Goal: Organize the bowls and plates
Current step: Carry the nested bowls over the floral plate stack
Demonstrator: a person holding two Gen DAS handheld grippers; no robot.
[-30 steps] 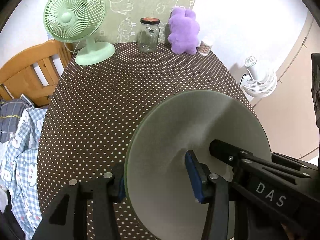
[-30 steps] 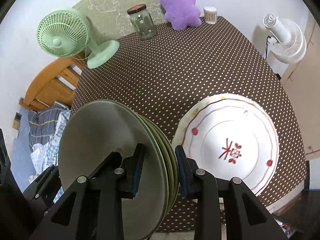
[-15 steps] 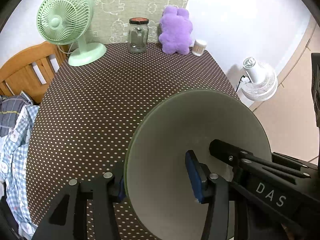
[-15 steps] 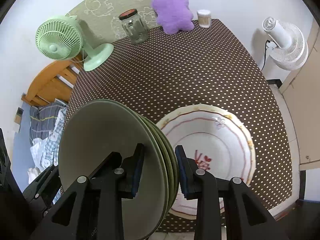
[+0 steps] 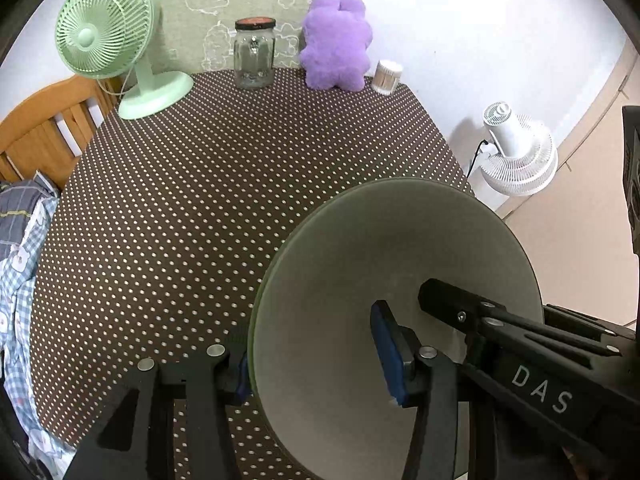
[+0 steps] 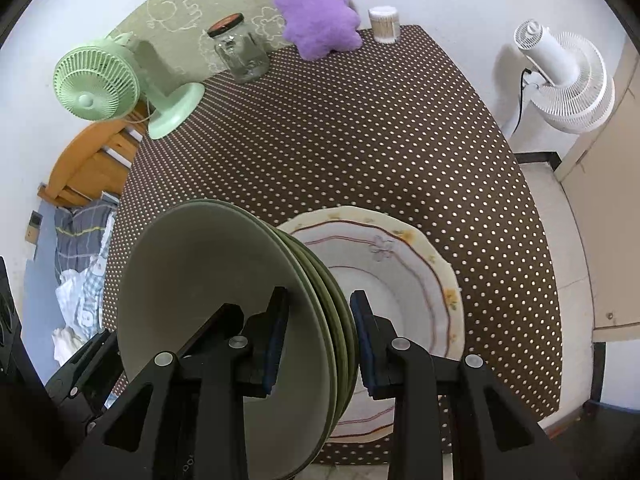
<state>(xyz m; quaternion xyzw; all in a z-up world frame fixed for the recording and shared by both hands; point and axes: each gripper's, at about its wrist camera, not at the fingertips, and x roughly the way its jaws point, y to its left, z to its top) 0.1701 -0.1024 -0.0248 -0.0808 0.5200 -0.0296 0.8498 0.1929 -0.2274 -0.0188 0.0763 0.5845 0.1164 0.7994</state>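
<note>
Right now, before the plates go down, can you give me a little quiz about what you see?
1. True or false: the right tool is clamped on a stack of green plates held up on edge.
2. What lies flat on the dotted table, partly hidden behind that stack?
A. a white plate with red lines and flowers
B. a blue bowl
C. a metal pot
3. Fill the gap: at the far end, the glass jar stands between the green fan and the purple ____.

Key: 1 true. 2 A. 3 plush toy.
</note>
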